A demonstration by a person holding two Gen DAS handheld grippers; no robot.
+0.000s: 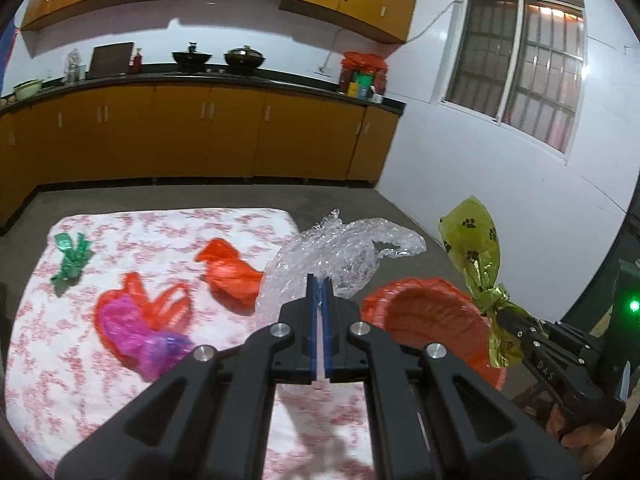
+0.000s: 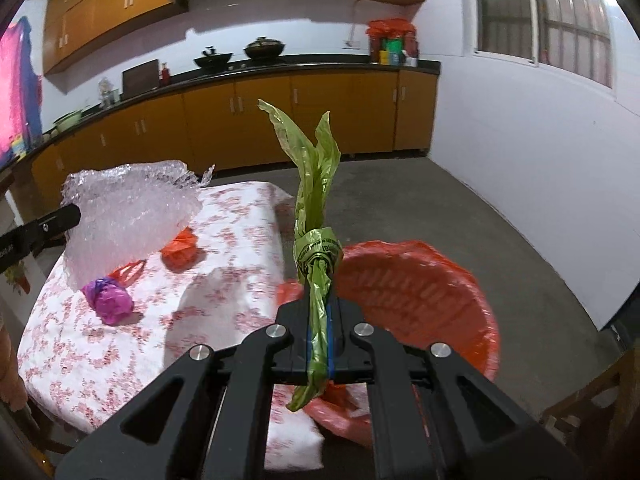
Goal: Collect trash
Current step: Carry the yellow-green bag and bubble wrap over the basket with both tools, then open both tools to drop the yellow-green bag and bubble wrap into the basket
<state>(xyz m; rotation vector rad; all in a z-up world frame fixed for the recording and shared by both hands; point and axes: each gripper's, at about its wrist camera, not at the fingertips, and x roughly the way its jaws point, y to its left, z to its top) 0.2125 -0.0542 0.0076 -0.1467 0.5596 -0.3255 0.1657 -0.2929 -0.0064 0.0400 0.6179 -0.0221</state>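
Note:
My left gripper (image 1: 319, 282) is shut on a crumpled clear plastic bag (image 1: 340, 252), held up over the right edge of the floral-cloth table (image 1: 160, 224). In the right wrist view that clear plastic bag (image 2: 132, 216) hangs from the left gripper (image 2: 74, 216). My right gripper (image 2: 320, 300) is shut on a knotted olive-green bag (image 2: 318, 240), just above the red-lined bin (image 2: 420, 292). From the left wrist view, the right gripper (image 1: 506, 316) holds the green paw-print bag (image 1: 476, 256) beside the bin (image 1: 432, 316).
On the table lie a green wrapper (image 1: 72, 258), a red bag (image 1: 232, 276) and a red bag with purple plastic (image 1: 140, 324). Orange cabinets and a dark counter (image 1: 200, 80) run behind. A white wall stands to the right, with grey floor between.

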